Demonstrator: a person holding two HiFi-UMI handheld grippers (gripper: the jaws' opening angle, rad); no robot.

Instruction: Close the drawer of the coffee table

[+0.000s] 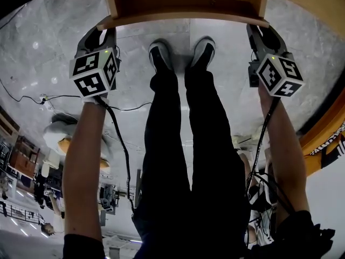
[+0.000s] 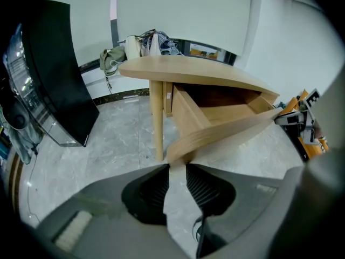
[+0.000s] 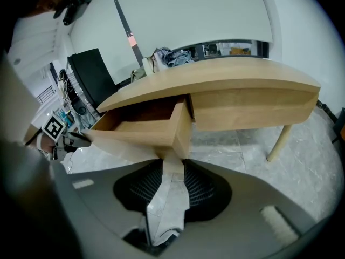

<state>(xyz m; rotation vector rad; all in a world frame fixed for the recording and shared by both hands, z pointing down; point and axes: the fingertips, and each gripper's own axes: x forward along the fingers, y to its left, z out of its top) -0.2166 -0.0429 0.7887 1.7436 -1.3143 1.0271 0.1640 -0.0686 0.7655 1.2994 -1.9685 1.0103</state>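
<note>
The light wooden coffee table [image 2: 199,72] stands on a grey marble floor with its drawer [image 2: 226,112] pulled out. In the head view the drawer front [image 1: 183,20] runs across the top edge. My left gripper [image 1: 105,32] is at that panel's left end and my right gripper [image 1: 257,32] at its right end. In the left gripper view the panel's corner [image 2: 180,150] sits between the tips of my left gripper [image 2: 178,166]. In the right gripper view the other corner [image 3: 180,136] is wedged between the jaws of my right gripper [image 3: 172,169]. Both close on the wood.
The person's legs and shoes [image 1: 183,58] stand on the floor just in front of the drawer. A round table leg [image 2: 157,123] is beside the drawer's left side, another leg [image 3: 280,142] at the right. A second drawer front [image 3: 253,109] is shut. A black panel [image 2: 59,74] stands to the left.
</note>
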